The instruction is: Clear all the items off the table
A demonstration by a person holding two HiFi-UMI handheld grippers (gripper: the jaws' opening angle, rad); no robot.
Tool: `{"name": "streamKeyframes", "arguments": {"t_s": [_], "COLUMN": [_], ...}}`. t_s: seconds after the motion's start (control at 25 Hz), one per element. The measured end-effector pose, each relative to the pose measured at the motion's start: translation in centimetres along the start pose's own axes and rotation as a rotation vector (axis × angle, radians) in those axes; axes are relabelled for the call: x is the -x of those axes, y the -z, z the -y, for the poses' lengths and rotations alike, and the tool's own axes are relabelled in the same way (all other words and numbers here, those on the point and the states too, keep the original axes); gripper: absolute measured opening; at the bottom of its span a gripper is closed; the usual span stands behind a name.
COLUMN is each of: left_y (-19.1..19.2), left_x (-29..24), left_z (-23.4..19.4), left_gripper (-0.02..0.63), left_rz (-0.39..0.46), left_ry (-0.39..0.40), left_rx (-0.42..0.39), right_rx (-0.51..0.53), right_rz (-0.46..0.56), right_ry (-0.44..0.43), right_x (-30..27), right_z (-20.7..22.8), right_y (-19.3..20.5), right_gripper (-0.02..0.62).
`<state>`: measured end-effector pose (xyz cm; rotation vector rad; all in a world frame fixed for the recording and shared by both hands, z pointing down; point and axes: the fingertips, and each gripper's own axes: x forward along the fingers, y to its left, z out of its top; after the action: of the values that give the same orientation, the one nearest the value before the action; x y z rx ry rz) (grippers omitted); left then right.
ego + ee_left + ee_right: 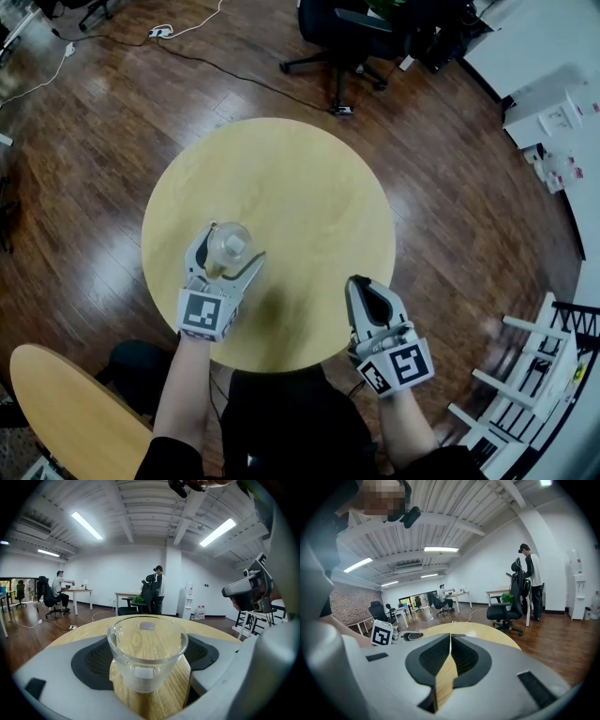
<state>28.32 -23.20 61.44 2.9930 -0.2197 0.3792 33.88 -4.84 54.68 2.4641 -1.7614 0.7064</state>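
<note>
Left hand-held gripper (228, 255) is wide open, straddling the upright glass cup (147, 653) on the bench (309, 187), near-left side — pads not visibly pressing. Right hand-held gripper (367, 292) is closed, empty, well apart — left looks set to close.

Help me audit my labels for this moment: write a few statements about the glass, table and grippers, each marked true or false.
1. The glass is between the left gripper's jaws. True.
2. The right gripper is open. False: its jaws are together, with nothing between them.
3. The table is square. False: it is round.
4. The glass is the only item on the table. True.
</note>
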Motion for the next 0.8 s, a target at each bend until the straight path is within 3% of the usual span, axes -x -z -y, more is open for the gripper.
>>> {"name": "streamKeyframes", "arguments": {"t_s": [0.52,0.8], "left_y": [0.6,0.9], "left_x": [-1.2,-1.1], "left_z": [-0.8,-0.4], "left_gripper": [0.422,0.417], "left_rz": [0.046,0.013], "left_ry": [-0.037,-0.007], "left_rx": [-0.016,0.011], "right_rx": [-0.008,0.031], "right_rz": [-0.025,-0.035], "right_ry": [0.022,0.025], "right_x": [-0.8,-1.3], "right_z": [1.5,1.7], "right_y": [1.3,1.6], "right_gripper": [0.012,0.012]}}
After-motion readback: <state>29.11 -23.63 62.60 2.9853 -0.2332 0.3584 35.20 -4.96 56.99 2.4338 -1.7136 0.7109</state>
